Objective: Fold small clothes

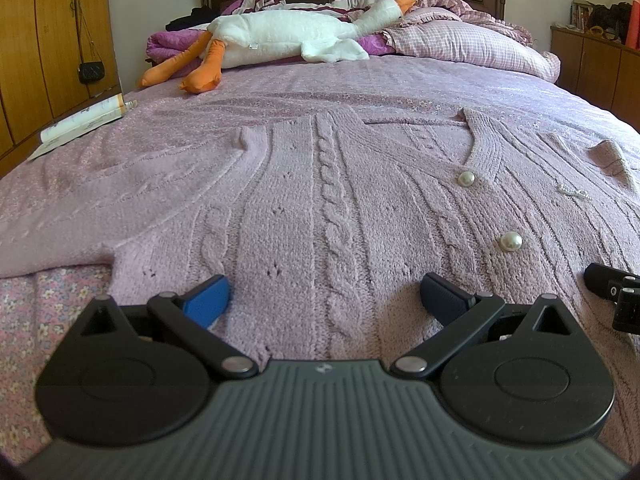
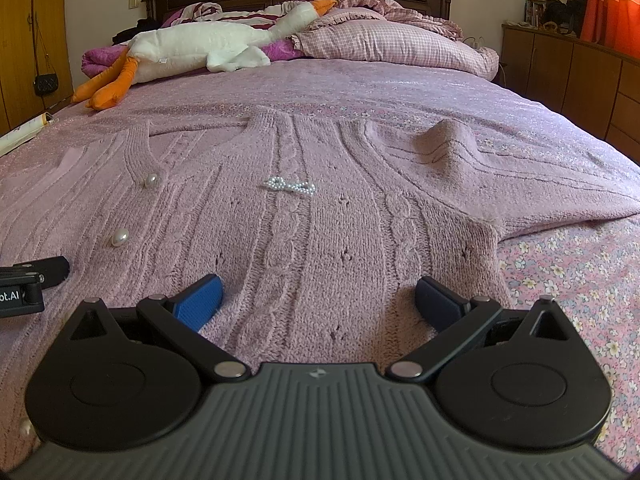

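A pink cable-knit cardigan lies spread flat on the bed, front up, with pearl buttons down its placket and a small beaded bow on the chest. My left gripper rests low over the cardigan's left half near the hem, fingers wide open with knit between them. My right gripper sits open the same way over the right half. Each gripper shows at the edge of the other's view: the right gripper, the left gripper. One sleeve stretches off to each side.
A white plush goose with orange legs lies across the head of the bed beside a checked pillow and bunched bedding. A booklet lies at the bed's left edge. Wooden wardrobes stand left, a low cabinet right.
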